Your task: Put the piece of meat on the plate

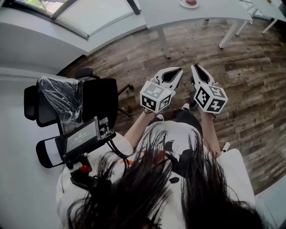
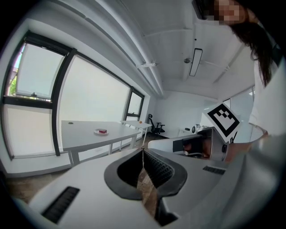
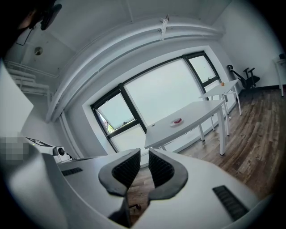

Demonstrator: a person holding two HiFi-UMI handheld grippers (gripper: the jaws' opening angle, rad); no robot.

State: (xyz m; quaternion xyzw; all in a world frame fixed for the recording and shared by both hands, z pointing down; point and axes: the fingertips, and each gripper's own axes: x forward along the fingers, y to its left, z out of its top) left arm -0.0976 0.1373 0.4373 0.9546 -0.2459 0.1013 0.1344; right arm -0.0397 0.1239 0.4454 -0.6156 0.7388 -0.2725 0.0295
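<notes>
White table (image 3: 201, 112), meat (image 3: 177, 120) on plate (image 3: 172, 123), long axis too distant to tell

Ahead of the left gripper (image 1: 179, 69) and the right gripper (image 1: 195, 66) I see bare wood floor (image 1: 232, 89) running up to the white table (image 1: 201, 18), an open lane straight forward. One table leg (image 1: 164, 42) stands ahead of the left gripper, another further right; the top carries a plate (image 1: 189, 3). Left of the left gripper a black office chair (image 1: 99, 100) blocks that side. Right of the right gripper the floor is open. The tongs ride close, side by side.
</notes>
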